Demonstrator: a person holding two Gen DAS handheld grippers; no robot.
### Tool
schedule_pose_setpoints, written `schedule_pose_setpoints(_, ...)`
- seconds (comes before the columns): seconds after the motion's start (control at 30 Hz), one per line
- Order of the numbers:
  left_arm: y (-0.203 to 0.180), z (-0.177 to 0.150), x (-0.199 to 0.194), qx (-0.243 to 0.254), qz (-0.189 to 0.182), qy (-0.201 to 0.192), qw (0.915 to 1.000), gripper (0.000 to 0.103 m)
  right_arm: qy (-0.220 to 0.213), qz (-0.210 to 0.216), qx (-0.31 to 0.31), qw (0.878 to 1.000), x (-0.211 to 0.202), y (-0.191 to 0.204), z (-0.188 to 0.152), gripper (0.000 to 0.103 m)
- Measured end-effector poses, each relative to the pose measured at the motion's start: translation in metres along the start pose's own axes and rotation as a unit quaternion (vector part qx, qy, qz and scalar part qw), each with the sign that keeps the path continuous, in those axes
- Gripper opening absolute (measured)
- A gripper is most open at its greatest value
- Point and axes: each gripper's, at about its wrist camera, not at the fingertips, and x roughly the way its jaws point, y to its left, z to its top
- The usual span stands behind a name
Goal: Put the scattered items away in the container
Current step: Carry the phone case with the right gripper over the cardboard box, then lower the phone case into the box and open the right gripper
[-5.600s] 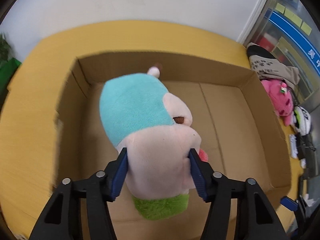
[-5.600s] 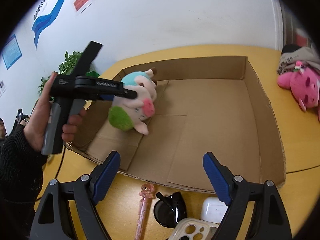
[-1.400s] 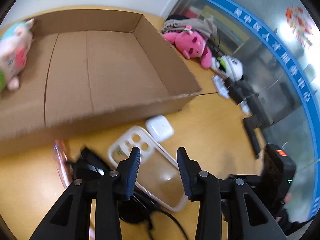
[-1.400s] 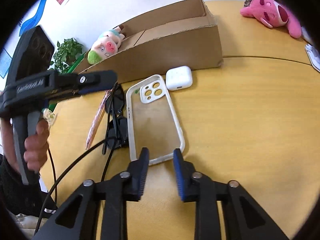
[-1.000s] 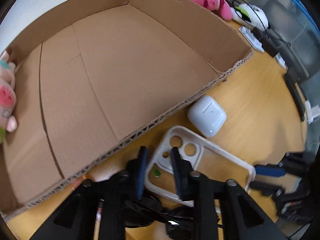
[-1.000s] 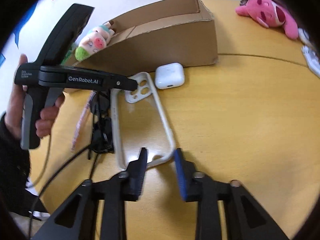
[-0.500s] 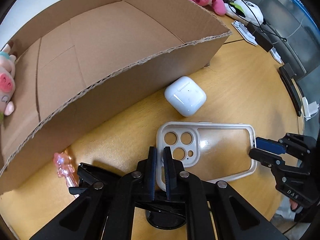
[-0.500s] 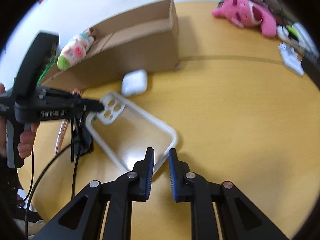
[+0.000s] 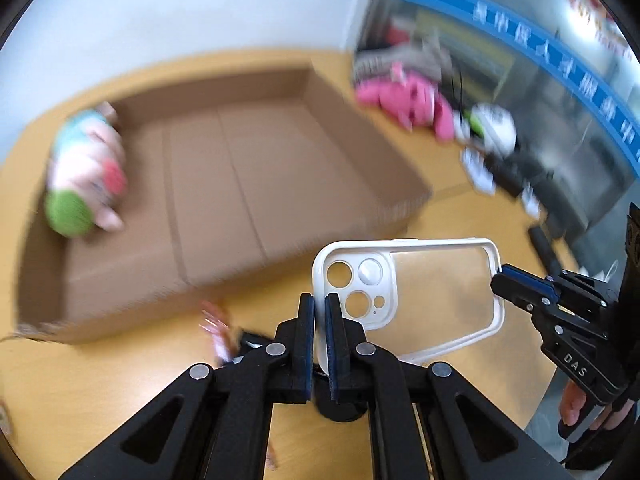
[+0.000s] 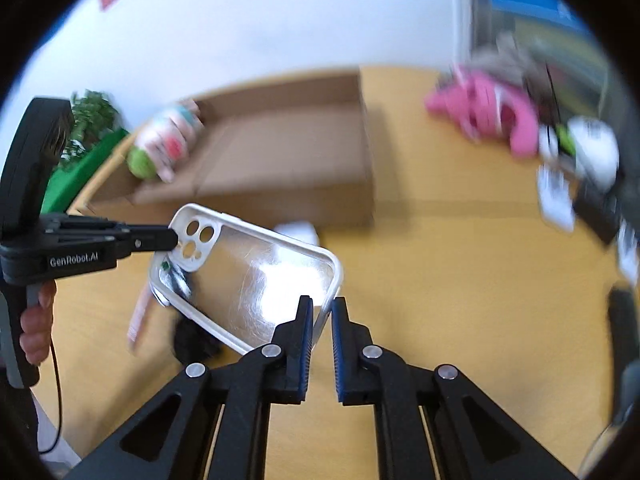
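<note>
A clear phone case with a white rim hangs in the air above the table, held at both ends. My left gripper is shut on its camera end. My right gripper is shut on the opposite end; it also shows in the left wrist view. The open cardboard box lies beyond, with a plush pig in its left corner.
On the wooden table below the case lie a white earbuds case, a pink pen and black sunglasses. A pink plush and cables lie at the right. A green plant stands left.
Both grippers closed on the ends of the phone case and lifted it off the table. Both views are now raised and blurred with motion.
</note>
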Motion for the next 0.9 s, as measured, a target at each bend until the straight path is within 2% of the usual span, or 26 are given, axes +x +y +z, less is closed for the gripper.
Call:
schedule_pose_setpoints(0.23,0.042,0.064,-0.081,-0.023,0.039,-0.101,0.9939,0.005,-0.079,0.047,-0.068,0.993,-0.021,0.042,0.094,0.008)
schedule_pose_setpoints(0.43,0.073,0.115,-0.107,-0.044,0.078,-0.141,0.9860,0.005,-0.107,0.079,-0.108,0.985,-0.013,0.071,0.172,0.008)
schedule_pose_setpoints(0.53,0.092,0.138,-0.105,-0.055,0.093,-0.147,0.9831,0.005,-0.106,0.092,-0.118,0.983,0.002,0.080,0.205,0.008)
schedule_pose_setpoints(0.7,0.114,0.172,-0.083,-0.065,0.105,-0.143,0.9821,0.005,-0.101,0.091,-0.135,0.982,0.028,0.092,0.240,0.008)
schedule_pose_setpoints(0.9,0.144,0.204,-0.041,-0.071,0.107,-0.114,0.9851,0.005,-0.080,0.083,-0.131,0.985,0.074,0.092,0.270,0.008)
